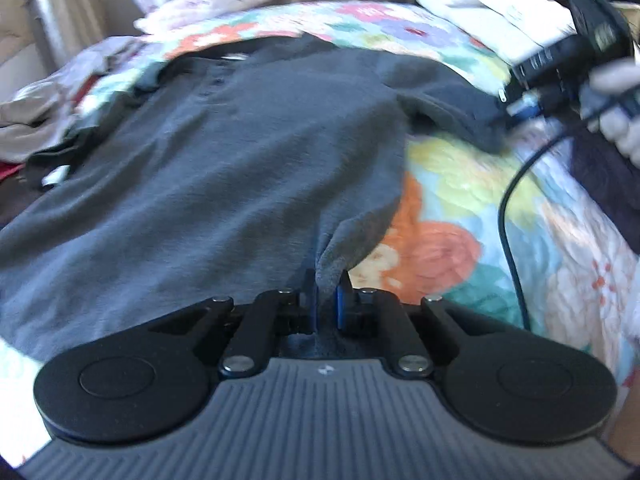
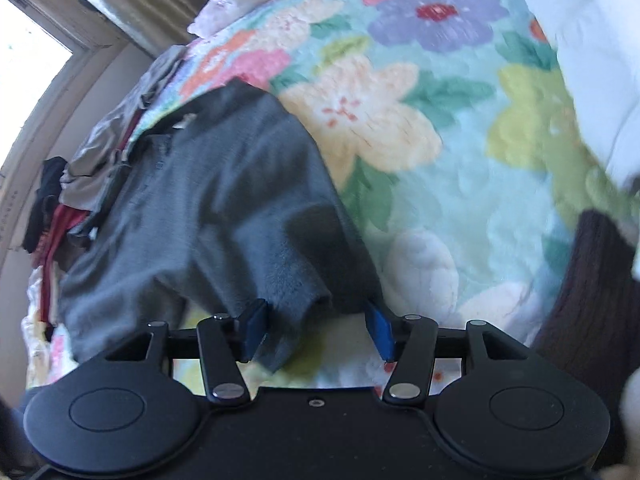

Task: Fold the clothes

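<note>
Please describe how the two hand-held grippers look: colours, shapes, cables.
Left gripper: black linkage arms, silver pivot pins, two round black discs, ribbed grey body, blue pads. Right gripper: same, but black body. A black cable trails from it; white gloves are worn.

We count one grey polo shirt (image 1: 224, 152) on one floral bedspread (image 1: 460, 216), two claws at the shirt, and one heap of loose clothes (image 2: 80, 184) beside its collar.

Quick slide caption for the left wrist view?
Left gripper pinches the grey polo shirt hem on a floral blanket.
</note>
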### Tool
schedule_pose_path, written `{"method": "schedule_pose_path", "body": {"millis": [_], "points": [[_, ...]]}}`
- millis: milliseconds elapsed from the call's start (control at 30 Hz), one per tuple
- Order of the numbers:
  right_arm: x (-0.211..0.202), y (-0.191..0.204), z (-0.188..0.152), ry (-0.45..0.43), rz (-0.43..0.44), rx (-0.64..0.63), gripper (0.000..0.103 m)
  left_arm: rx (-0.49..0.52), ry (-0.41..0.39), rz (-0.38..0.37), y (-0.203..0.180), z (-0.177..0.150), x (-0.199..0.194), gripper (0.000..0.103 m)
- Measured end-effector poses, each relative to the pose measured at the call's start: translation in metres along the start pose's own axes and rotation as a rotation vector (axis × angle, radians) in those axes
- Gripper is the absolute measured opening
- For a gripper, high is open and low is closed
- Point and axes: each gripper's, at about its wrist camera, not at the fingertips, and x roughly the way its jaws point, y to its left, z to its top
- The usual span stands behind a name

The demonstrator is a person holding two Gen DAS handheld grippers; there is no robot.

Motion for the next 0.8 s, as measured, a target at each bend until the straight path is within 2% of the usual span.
{"method": "schedule_pose_path", "body": {"millis": [33,67,100,133,167,267,333,467,567,600,700,767,800], "points": [[0.006,-0.002,-0.002,-0.006,0.008,0.002,0.064,0.009,-0.009,0.023,0.001,0.0,-0.003,0.008],[0.01,-0.003,-0.003,-0.016,0.032,-0.015,0.064,0.018,-0.018,0.046,0.001,0.0,-0.007,0.008],[0.01,-0.002,-0.002,-0.041,0.055,-0.034,0.058,0.009,-0.031,0.045,0.003,0.0,-0.012,0.008],[0.009,-0.002,0.0,-0.057,0.074,-0.05,0.023,-0.001,-0.044,0.043,0.005,0.001,-0.017,0.007],[0.007,0.001,0.005,-0.063,0.082,-0.075,0.007,-0.016,-0.062,0.036,0.007,0.002,-0.025,0.007],[-0.018,0.021,0.016,-0.138,0.07,-0.209,0.008,-0.057,-0.108,0.002,0.012,0.006,-0.052,0.007],[-0.047,0.037,0.023,-0.168,0.106,-0.28,0.008,-0.072,-0.117,-0.071,0.014,0.007,-0.072,0.007],[-0.075,0.059,0.016,-0.085,0.041,-0.377,0.008,-0.035,-0.032,-0.179,0.006,-0.001,-0.082,0.007],[-0.052,0.046,-0.002,0.035,-0.034,-0.392,0.008,-0.032,0.084,-0.203,0.0,-0.014,-0.053,0.007],[-0.044,0.035,-0.003,0.053,-0.032,-0.354,0.008,-0.025,0.128,-0.198,-0.002,-0.018,-0.041,0.007],[-0.029,0.01,-0.005,0.071,-0.037,-0.274,0.02,-0.032,0.189,-0.212,0.0,-0.021,-0.023,0.009],[-0.036,0.004,-0.001,0.049,-0.024,-0.232,0.028,-0.057,0.194,-0.226,0.006,-0.018,-0.024,0.011],[-0.044,0.007,0.002,0.023,-0.04,-0.236,0.036,-0.073,0.197,-0.239,0.01,-0.014,-0.026,0.016]]}}
